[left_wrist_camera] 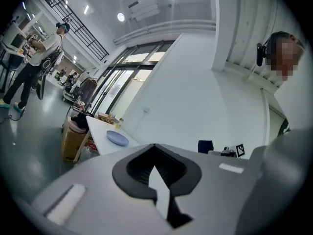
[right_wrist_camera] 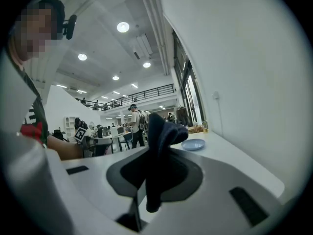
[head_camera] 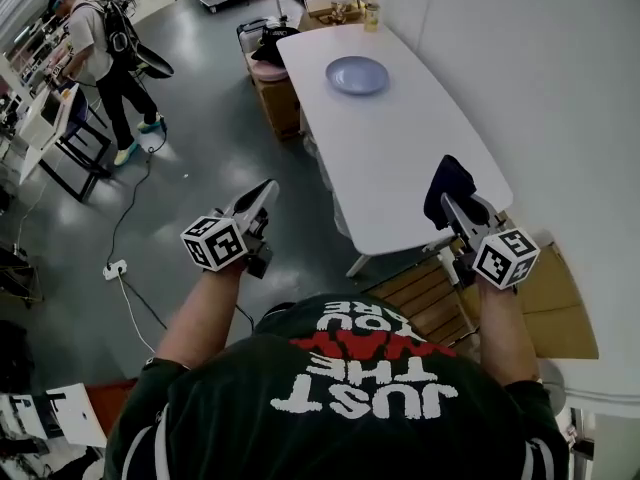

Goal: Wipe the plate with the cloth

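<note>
A pale blue plate [head_camera: 357,75] lies empty toward the far end of the long white table [head_camera: 400,158]. My right gripper [head_camera: 452,204] hovers at the table's near right corner, shut on a dark navy cloth [head_camera: 447,186] that stands up between its jaws. In the right gripper view the cloth [right_wrist_camera: 159,151] fills the jaws, with the plate [right_wrist_camera: 193,144] far ahead. My left gripper [head_camera: 263,194] is off the table's left side, over the floor, shut and empty. From the left gripper view [left_wrist_camera: 155,173] the plate [left_wrist_camera: 117,138] is small and distant.
Cardboard boxes [head_camera: 275,93] stand by the table's far left corner, and small jars [head_camera: 370,16] sit at its far end. A wooden crate [head_camera: 430,298] and flat cardboard [head_camera: 560,298] lie near my right side. A person [head_camera: 100,48] stands far left; a power strip [head_camera: 115,268] lies on the floor.
</note>
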A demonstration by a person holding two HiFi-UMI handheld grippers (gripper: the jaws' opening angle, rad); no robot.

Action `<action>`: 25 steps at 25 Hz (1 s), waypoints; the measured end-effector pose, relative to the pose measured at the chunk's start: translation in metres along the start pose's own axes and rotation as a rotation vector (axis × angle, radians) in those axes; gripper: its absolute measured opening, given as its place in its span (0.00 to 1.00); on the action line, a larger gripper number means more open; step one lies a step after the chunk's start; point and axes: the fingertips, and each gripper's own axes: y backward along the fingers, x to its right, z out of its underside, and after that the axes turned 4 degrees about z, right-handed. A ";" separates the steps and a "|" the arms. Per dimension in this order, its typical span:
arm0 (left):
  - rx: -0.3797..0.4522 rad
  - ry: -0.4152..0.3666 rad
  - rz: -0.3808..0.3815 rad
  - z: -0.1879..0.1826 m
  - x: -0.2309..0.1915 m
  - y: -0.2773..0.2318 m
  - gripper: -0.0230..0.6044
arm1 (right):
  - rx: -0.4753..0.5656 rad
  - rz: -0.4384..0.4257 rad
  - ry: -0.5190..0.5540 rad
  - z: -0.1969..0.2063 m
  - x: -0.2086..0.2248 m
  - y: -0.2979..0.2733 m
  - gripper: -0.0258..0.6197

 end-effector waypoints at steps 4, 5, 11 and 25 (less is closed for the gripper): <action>-0.040 -0.010 -0.029 0.006 0.005 0.003 0.04 | 0.001 -0.018 -0.013 -0.001 0.011 -0.007 0.12; -0.053 -0.019 -0.040 0.005 0.001 0.005 0.04 | 0.002 -0.022 -0.020 0.000 0.013 -0.013 0.12; -0.057 -0.003 -0.096 -0.005 -0.056 -0.005 0.04 | -0.018 -0.049 -0.042 0.017 0.027 -0.068 0.12; -0.258 0.062 0.144 -0.051 -0.288 -0.195 0.04 | -0.029 0.180 -0.090 -0.007 0.126 -0.314 0.12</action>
